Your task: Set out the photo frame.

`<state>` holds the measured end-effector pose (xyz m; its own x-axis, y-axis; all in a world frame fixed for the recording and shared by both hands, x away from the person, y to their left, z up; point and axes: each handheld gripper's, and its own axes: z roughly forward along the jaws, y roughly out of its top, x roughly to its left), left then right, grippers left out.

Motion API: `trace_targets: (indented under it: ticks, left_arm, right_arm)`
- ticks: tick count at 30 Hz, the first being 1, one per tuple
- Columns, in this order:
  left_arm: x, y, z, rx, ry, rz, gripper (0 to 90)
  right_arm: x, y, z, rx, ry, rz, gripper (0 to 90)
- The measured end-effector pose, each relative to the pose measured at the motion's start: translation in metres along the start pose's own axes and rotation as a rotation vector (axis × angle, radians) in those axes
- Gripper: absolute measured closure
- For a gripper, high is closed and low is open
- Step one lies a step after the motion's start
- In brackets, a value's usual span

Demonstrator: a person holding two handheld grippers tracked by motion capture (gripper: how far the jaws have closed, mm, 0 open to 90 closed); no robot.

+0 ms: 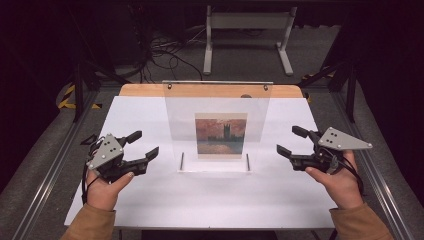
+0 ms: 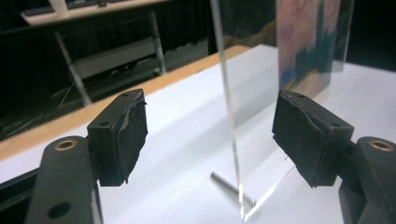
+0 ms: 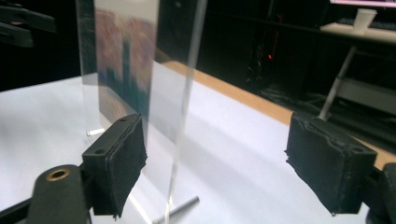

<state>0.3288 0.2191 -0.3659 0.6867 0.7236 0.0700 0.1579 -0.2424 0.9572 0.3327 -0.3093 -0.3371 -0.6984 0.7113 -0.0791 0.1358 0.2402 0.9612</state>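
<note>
White sheeting covers the desk [image 1: 150, 200], where a clear stand [image 1: 218, 100] holding a picture [image 1: 220, 135] sits upright at the middle. Left tongs [image 1: 147, 143] and right tongs [image 1: 289, 141] flank it, both spread, touching nothing.

Obstacle: clear acrylic stand [image 1: 217, 125] upright mid-worktop [image 1: 150, 200], a picture card [image 1: 221, 134] in it.
Foot pins: two metal pins [image 1: 182, 161] stick out at its base, toward the near side.
Left flank: open white surface; left tongs [image 1: 142, 145] beside the panel edge, jaws apart, not touching.
Right flank: same; right tongs [image 1: 292, 142] near, jaws apart.
Near strip: bare between both hands.
</note>
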Motion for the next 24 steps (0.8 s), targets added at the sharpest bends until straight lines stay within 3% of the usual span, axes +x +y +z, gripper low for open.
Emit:
trace_targets:
  ticks: [6,9,24]
  left_arm:
    - [0.005,-0.027,-0.010,0.049,0.019,-0.025,25.6]
    - [0.007,-0.042,-0.012,0.070,0.018,-0.056,25.0]
    - [0.011,-0.093,0.000,0.177,-0.001,-0.119,22.7]
  right_arm:
    - [-0.007,-0.029,-0.009,0.037,-0.029,0.047,17.1]
    - [-0.010,-0.043,-0.012,0.061,-0.041,0.068,16.2]
    - [-0.014,-0.100,-0.011,0.144,-0.078,0.146,10.7]
